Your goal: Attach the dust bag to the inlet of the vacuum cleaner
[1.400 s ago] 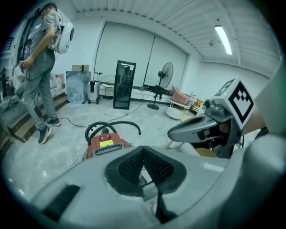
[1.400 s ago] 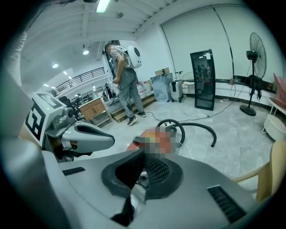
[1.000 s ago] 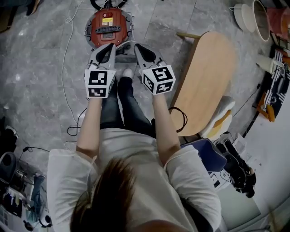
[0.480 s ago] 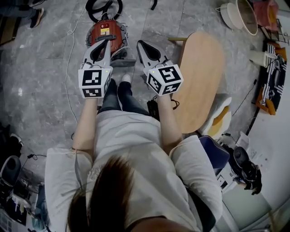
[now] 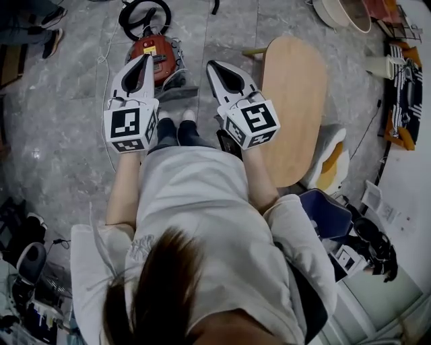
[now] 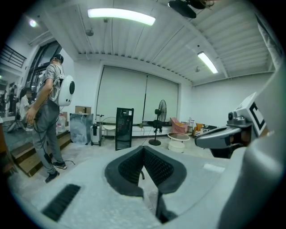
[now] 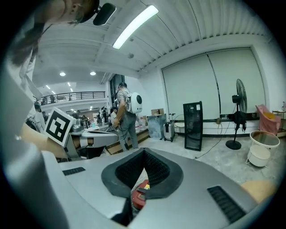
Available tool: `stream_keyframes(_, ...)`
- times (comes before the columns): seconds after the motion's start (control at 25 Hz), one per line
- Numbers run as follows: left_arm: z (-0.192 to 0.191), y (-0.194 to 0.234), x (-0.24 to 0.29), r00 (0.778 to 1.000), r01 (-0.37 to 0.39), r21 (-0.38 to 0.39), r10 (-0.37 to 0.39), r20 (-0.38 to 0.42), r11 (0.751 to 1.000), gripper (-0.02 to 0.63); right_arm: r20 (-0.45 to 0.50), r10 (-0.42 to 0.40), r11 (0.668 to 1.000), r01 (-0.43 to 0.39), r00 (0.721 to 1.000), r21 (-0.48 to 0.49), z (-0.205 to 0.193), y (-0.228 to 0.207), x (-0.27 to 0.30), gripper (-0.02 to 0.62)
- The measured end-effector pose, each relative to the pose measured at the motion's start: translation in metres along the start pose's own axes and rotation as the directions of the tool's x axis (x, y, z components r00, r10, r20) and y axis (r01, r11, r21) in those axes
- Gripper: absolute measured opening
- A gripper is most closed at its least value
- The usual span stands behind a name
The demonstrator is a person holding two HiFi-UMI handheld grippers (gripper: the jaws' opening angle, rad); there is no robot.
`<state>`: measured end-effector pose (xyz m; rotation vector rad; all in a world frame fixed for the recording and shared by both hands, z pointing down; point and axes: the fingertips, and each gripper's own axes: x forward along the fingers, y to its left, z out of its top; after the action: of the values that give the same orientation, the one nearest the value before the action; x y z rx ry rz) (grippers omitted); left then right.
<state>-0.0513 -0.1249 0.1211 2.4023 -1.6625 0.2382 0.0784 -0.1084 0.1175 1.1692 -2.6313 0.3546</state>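
We are standing on the grey stone floor [image 5: 60, 135] and holding both tongs out in front of us, side by side and apart. The left tongs [image 5: 144, 59] are clenched, their ribbed pads meeting at the tip with nothing between them. The right tongs [image 5: 211, 65] are clenched too and are gripping nothing. Both are pointing out across the room rather than down at the floor.

The red vacuum cleaner [image 5: 163, 57] is sitting on the floor just beyond our shoes [image 5: 189, 116], and its black hose [image 5: 143, 17] is looping on the floor behind it. In the head view the left tongs are overlapping its left side. In the right gripper view its red body is showing far below through the gap under the closed pads. Neither pair of tongs is touching it.

An oval wooden table [image 5: 293, 101] is standing on the floor to the right of the vacuum cleaner, near it but apart. Across the room a pedestal fan [image 6: 161, 120] and a black panel [image 6: 124, 127] are standing by the far wall, and another person [image 6: 49, 116] is standing at the left.
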Motion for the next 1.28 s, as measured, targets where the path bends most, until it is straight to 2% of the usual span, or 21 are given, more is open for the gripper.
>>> stream_keyframes(0.28,0.029,-0.010,-0.021,0.998,0.019,-0.007,-0.018,0.063,1.000,0.017,0.053,-0.051,0.998,0.052,0.997,-0.021,0.028,-0.002,-0.027,0.002)
stream_keyframes(0.52,0.044,-0.018,-0.032,0.994,0.040,0.003,-0.040,0.106,0.999,0.017,0.085,-0.066,0.998,0.066,0.994,0.002,0.033,0.001,-0.038,0.002)
stream_keyframes(0.8,0.040,-0.023,-0.047,0.992,0.043,-0.003,-0.042,0.122,0.999,0.017,0.103,-0.065,0.998,0.067,0.993,-0.007,0.034,0.008,-0.044,0.002)
stream_keyframes(1.28,0.018,-0.008,-0.061,0.994,0.000,0.008,-0.001,0.113,1.000,0.017,0.060,-0.058,0.998,0.059,0.997,-0.015,0.009,0.018,-0.038,0.002)
